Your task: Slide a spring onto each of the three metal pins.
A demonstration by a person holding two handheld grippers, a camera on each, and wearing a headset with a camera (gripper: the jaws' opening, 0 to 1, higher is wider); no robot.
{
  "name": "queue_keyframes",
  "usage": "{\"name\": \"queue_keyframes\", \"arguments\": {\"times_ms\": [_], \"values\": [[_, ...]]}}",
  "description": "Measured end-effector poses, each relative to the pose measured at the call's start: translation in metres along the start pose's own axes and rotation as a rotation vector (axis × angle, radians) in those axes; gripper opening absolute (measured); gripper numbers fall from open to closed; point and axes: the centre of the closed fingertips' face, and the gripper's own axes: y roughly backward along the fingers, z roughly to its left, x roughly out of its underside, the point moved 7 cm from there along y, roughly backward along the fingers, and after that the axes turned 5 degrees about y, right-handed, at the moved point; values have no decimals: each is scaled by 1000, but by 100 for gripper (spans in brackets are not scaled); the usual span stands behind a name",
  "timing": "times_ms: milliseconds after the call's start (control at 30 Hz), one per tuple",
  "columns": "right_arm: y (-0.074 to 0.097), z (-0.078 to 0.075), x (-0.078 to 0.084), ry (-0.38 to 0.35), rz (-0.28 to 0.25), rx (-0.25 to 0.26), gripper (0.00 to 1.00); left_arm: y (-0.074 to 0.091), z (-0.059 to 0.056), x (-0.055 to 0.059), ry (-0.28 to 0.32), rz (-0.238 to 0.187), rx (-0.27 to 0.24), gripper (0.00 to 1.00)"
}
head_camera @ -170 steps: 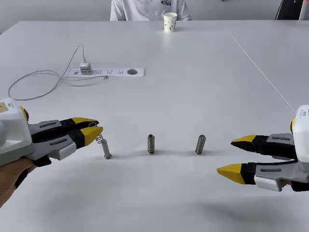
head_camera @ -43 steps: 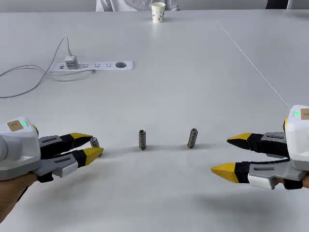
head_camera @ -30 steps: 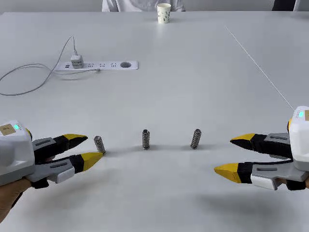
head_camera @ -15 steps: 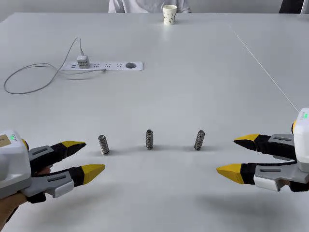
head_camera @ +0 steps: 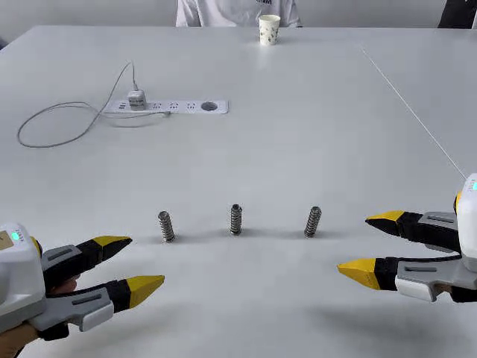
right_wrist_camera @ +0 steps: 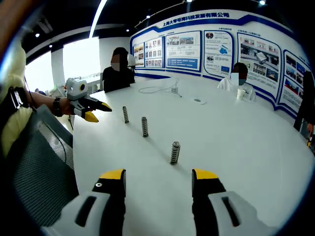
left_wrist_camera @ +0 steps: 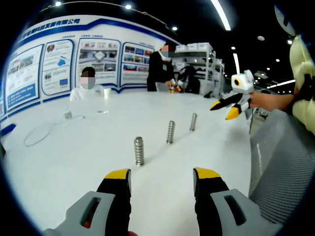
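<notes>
Three metal pins stand in a row on the white table, each with a spring around it: the left pin (head_camera: 166,226) (left_wrist_camera: 139,150) (right_wrist_camera: 125,114), the middle pin (head_camera: 236,219) (left_wrist_camera: 170,132) (right_wrist_camera: 144,126) and the right pin (head_camera: 312,221) (left_wrist_camera: 193,122) (right_wrist_camera: 174,152). My left gripper (head_camera: 128,261) (left_wrist_camera: 162,173) hovers open and empty, in front of and to the left of the left pin. Open and empty too, my right gripper (head_camera: 369,242) (right_wrist_camera: 157,174) hangs to the right of the right pin. Each gripper also appears far off in the other's view, the right gripper (left_wrist_camera: 224,107) and the left gripper (right_wrist_camera: 97,111).
A white power strip (head_camera: 165,107) with a plugged adapter and a looping cable (head_camera: 52,127) lies at the back left. A paper cup (head_camera: 269,30) stands at the far edge before a seated person (head_camera: 237,11). A grey mesh chair (left_wrist_camera: 283,162) (right_wrist_camera: 42,162) is by the table's near side.
My left gripper let go of the spring, which now sits on the left pin, and drew back toward me, open. The right gripper stayed put; the head camera shifted.
</notes>
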Motion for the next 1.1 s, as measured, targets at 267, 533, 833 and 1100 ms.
{"name": "queue_keyframes", "arguments": {"times_ms": [267,533,833,1100], "values": [[-1,0,-1,6,-8,1,58,6,-3,3,15,-6,-15,54],[0,0,-1,10,-15,4,60,9,-5,5,25,-9,-28,58],[0,-1,-1,12,-22,10,62,10,-6,5,35,-17,-34,61],[1,-1,1,9,-20,12,62,9,-7,7,41,-14,-32,62]]}}
